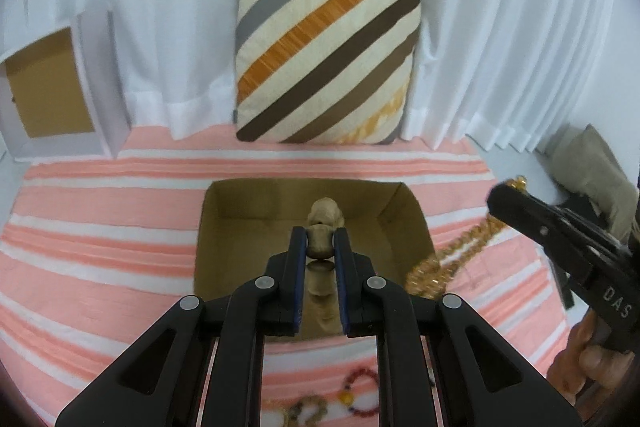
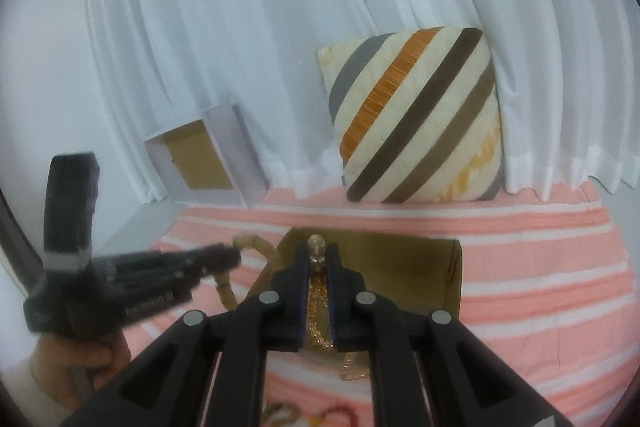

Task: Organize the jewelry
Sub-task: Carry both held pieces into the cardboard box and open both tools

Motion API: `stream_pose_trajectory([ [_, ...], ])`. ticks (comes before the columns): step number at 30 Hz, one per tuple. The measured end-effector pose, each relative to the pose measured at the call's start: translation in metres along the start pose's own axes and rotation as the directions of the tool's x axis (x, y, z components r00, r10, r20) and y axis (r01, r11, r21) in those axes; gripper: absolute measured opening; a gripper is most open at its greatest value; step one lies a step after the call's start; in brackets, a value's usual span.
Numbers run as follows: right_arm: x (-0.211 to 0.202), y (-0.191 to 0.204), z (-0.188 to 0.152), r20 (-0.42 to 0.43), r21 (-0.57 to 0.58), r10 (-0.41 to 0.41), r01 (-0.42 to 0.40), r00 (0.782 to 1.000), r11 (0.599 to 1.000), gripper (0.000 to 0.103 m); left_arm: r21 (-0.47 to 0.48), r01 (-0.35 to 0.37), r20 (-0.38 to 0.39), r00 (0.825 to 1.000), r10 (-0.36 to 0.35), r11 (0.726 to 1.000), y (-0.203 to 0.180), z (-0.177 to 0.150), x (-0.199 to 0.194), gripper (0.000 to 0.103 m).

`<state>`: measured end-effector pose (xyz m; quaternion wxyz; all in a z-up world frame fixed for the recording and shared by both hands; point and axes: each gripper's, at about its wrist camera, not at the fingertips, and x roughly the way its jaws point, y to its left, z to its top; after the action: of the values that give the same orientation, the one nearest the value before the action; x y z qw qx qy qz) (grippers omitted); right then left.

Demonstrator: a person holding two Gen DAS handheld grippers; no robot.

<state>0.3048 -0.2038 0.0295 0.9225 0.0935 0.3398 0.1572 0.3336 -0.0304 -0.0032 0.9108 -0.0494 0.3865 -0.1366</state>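
Observation:
My left gripper (image 1: 320, 241) is shut on a tan wooden bead bracelet (image 1: 325, 215) and holds it over an open brown cardboard box (image 1: 256, 203) on the striped cloth. My right gripper (image 2: 319, 259) is shut on a gold chain necklace (image 2: 318, 307), which hangs down over the near edge of the same box (image 2: 400, 267). In the left wrist view the right gripper (image 1: 505, 191) sits at the right with the gold chain (image 1: 452, 259) trailing to the box's right side. In the right wrist view the left gripper (image 2: 236, 253) sits at the left with the wooden beads (image 2: 256, 243).
More bead bracelets (image 1: 360, 391) lie on the pink-and-white striped cloth (image 1: 100, 227) near me. A striped cushion (image 1: 324, 55) leans on white curtains behind the box. A white open-fronted box (image 1: 52, 91) stands at the back left. Grey bundles (image 1: 592, 171) lie at the right.

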Motion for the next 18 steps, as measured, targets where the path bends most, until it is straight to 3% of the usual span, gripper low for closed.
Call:
stream_pose_trajectory([
  [7, 0.066, -0.031, -0.017, -0.093, 0.035, -0.056, 0.06, 0.994, 0.998, 0.009, -0.013, -0.035, -0.075, 0.997, 0.034, 0.999, 0.007, -0.017, 0.054, 0.015],
  [8, 0.075, -0.036, -0.023, -0.109, 0.044, -0.063, 0.068, 0.992, 0.997, 0.009, -0.014, -0.042, -0.082, 0.996, 0.041, 0.999, 0.008, -0.021, 0.06, 0.019],
  [9, 0.077, -0.039, -0.029, -0.121, 0.049, -0.064, 0.071, 0.991, 0.996, 0.013, -0.015, -0.048, -0.088, 0.995, 0.047, 0.999, 0.011, -0.024, 0.065, 0.039],
  [10, 0.082, -0.043, -0.033, -0.134, 0.055, -0.071, 0.079, 0.988, 0.995, 0.028, -0.018, -0.058, -0.088, 0.995, 0.056, 0.998, 0.012, -0.026, 0.067, 0.065],
  [11, 0.086, -0.047, -0.039, -0.14, 0.062, -0.087, 0.097, 0.986, 0.993, 0.057, -0.022, -0.069, -0.079, 0.995, 0.067, 0.997, 0.014, -0.029, 0.067, 0.074],
  [12, 0.086, -0.049, -0.042, -0.132, 0.066, -0.096, 0.105, 0.987, 0.992, 0.066, -0.023, -0.078, -0.065, 0.995, 0.076, 0.997, 0.015, -0.032, 0.067, 0.08],
  [18, 0.085, -0.051, -0.063, -0.122, 0.042, -0.148, 0.154, 0.981, 0.987, 0.068, -0.019, -0.089, -0.062, 0.994, 0.087, 0.996, 0.02, -0.048, 0.064, 0.081],
])
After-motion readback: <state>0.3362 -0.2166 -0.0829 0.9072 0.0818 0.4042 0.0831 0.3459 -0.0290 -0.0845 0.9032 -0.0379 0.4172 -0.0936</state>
